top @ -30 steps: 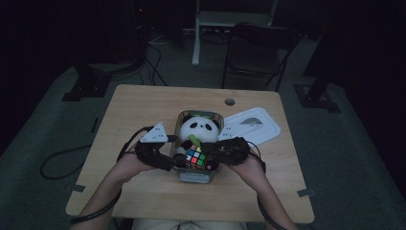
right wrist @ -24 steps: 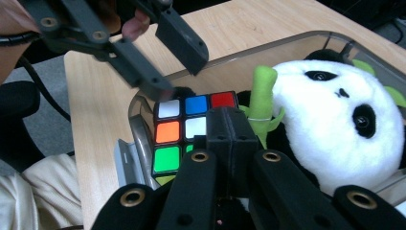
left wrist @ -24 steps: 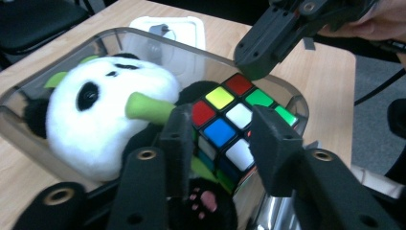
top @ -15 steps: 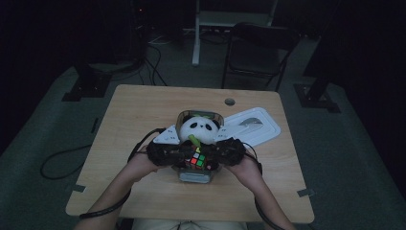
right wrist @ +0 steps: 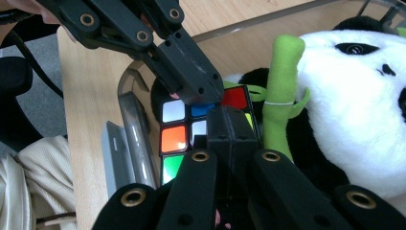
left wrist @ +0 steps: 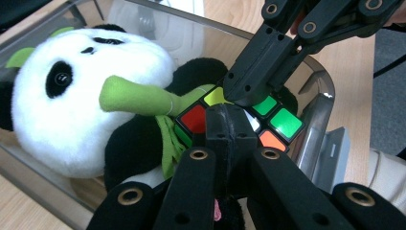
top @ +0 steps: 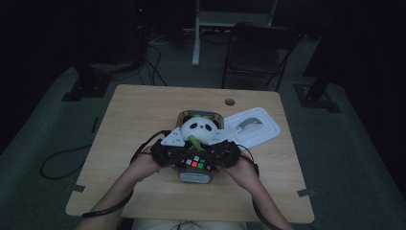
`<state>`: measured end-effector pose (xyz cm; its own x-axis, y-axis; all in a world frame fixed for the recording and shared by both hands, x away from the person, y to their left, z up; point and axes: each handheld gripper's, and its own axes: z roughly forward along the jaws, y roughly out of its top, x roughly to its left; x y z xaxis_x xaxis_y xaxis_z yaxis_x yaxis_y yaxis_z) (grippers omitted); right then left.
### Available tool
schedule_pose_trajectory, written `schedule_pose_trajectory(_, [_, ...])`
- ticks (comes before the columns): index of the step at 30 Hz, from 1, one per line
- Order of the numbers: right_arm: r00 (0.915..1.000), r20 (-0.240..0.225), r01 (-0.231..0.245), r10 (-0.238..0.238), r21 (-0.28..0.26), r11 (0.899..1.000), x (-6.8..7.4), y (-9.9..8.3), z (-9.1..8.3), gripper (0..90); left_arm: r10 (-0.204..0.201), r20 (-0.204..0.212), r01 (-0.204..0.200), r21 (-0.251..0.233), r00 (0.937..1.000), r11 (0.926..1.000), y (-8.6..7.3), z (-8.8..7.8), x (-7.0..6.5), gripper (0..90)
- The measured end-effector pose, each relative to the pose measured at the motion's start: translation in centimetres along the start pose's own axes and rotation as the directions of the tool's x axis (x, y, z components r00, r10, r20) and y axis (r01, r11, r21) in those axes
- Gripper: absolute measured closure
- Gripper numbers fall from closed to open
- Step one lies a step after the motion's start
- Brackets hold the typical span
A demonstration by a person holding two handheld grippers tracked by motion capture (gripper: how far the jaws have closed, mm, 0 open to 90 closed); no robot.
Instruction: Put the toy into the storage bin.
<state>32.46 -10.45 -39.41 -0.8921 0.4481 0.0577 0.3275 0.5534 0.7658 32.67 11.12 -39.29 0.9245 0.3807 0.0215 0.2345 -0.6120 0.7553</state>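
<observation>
Each gripper (left wrist: 225, 120) is matte black with brass-ringed pivot screws on its linkage arms, a grey triangular plate (top: 172, 138) and a trailing black cable (top: 103, 211).

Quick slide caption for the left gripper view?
Both shut grippers press their tips on the puzzle cube beside the plush panda.

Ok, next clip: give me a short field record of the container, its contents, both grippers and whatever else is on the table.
container: clear bin on wooden table
contents: panda plush with green stalk; puzzle cube beside it
left gripper: jaws shut, tips on the cube's top
right gripper: jaws shut, tips on the cube's top
elsewhere: white lid lying right of bin
</observation>
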Motion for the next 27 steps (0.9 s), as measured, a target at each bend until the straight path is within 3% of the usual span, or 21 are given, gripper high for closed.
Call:
schedule_pose_trajectory(10, [0.9998,0.001,-0.021,0.021,0.046,0.999,-0.6,-0.3,0.9,90.0,-0.023,0.047,0.021,0.043,0.9987,0.9989,-0.3,1.2,1.1,90.0])
schedule_pose_trajectory(12, [0.9989,0.0,-0.046,0.046,0.08,0.996,-0.7,0.0,1.1,90.0,-0.023,0.041,0.021,0.057,0.9989,0.9982,-0.2,1.3,1.1,90.0])
schedule_pose_trajectory(19, [0.998,0.029,-0.06,0.057,0.116,0.991,-0.7,0.2,1.5,90.0,0.016,0.017,-0.018,0.13,0.9997,0.9913,0.7,1.8,0.9,90.0])
schedule_pose_trajectory(25, [0.9973,0.033,-0.068,0.066,0.091,0.994,-0.8,0.1,1.4,90.0,0.022,-0.007,-0.021,0.116,0.9997,0.9931,0.7,1.5,0.7,90.0])
schedule_pose_trajectory(27, [0.9954,0.006,-0.096,0.096,0.07,0.993,-1.0,0.0,1.2,90.0,0.027,-0.016,-0.025,0.112,0.9995,0.9934,0.7,1.2,0.5,90.0])
